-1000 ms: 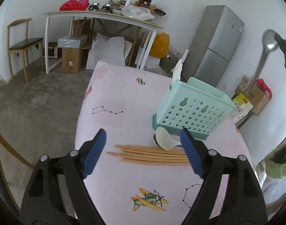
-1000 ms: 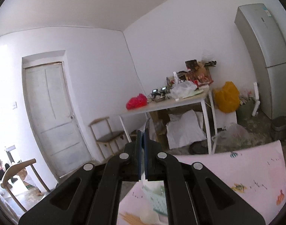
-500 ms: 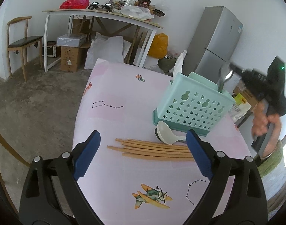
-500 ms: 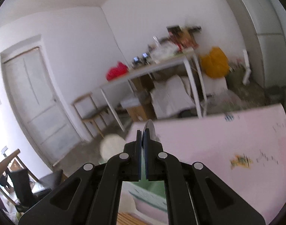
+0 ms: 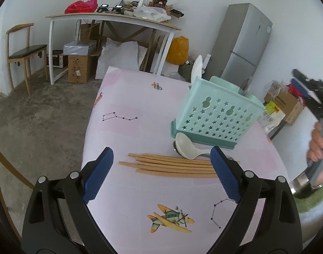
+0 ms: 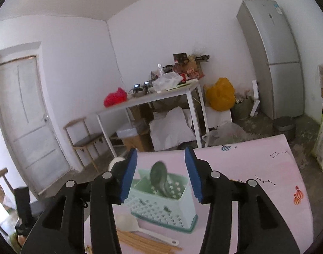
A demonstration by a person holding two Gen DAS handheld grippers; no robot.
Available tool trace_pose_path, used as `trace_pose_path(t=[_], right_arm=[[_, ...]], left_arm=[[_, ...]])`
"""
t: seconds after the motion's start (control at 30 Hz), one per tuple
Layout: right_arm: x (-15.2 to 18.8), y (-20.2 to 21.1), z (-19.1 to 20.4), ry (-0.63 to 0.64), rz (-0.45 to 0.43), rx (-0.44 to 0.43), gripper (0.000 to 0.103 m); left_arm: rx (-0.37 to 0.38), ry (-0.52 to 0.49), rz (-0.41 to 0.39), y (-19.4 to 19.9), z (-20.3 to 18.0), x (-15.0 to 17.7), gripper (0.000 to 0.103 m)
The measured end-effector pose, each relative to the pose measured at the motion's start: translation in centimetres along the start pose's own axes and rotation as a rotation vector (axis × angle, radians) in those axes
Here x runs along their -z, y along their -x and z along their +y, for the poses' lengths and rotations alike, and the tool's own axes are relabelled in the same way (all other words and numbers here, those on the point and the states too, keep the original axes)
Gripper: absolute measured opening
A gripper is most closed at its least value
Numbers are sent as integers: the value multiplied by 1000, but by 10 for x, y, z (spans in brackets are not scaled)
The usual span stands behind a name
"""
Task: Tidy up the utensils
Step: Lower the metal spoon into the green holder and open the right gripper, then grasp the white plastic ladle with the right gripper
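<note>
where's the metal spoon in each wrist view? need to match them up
Left wrist: metal spoon pokes up behind the far rim of the mint utensil basket, right of centre, mostly hidden.
Right wrist: metal spoon is centre-low, bowl up inside a basket compartment, seen between the open right tongs, untouched by the pads.
Shared landmark: white ceramic spoon on the table by the basket's base.

The worktop lies bare across its far and left parts, and the near strip around the airplane print is open too. The mint basket stands on the right side as the tallest obstacle. Directly in front of it, a white spoon and a row of wooden chopsticks block the middle band.
</note>
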State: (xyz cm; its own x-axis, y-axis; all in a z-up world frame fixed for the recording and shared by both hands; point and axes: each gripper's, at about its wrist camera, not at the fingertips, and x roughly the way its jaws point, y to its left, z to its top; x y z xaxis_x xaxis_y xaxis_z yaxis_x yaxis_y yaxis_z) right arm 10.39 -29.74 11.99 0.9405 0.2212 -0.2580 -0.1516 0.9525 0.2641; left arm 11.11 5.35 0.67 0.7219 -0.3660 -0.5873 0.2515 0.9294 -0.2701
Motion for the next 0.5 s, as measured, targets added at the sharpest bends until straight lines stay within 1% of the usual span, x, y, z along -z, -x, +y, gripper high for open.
trace_pose_path(t=[0.1,0.23,0.27,0.37,0.5], right_arm=[[14,5,18,37,35,-20,50],[45,-5,40,71,138,-53,52],[58,-14,48,81,183,-60,52],[82,-34,64,87,276,-96,52],[107,-64,82,110,361,-113,52]], left_arm=[[-59,-16,17,-5,-2,2,89],[-115,-11,38,-10,2,3,89],[-129,-6,43,-11,4,4,89],[-161,4,51,-12,13,4,89],[-182,14,46,-9,24,5,89]])
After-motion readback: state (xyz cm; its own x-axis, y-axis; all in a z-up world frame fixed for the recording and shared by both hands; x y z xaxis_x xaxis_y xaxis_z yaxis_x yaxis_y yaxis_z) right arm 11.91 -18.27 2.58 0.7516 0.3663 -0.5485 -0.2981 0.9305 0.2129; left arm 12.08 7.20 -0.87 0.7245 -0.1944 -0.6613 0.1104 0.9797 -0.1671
